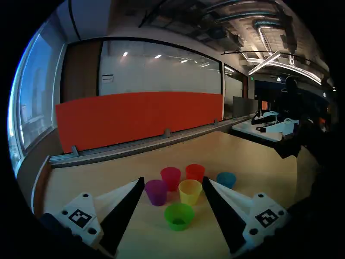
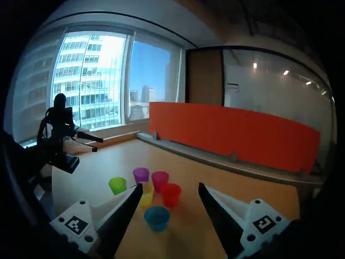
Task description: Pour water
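Pale wooden counter (image 1: 258,168) in an office, six cups (image 1: 190,191) clustered on it, nothing grasped.

Orange partition (image 1: 138,116) along the far edge at 12 o'clock, glass wall (image 1: 159,71) behind; tall window (image 2: 95,82) at 10 o'clock in the right gripper view. Left gripper (image 1: 172,179) released, fingers spread: green cup (image 1: 178,216) nearest at 6, purple cup (image 1: 156,192) and yellow cup (image 1: 190,191) side by side behind, pink cup (image 1: 170,178) and red cup (image 1: 195,172) toward 12, blue cup (image 1: 226,179) at 2. All upright (contents not discernible). Right gripper (image 2: 169,185) likewise released, facing the blue cup.
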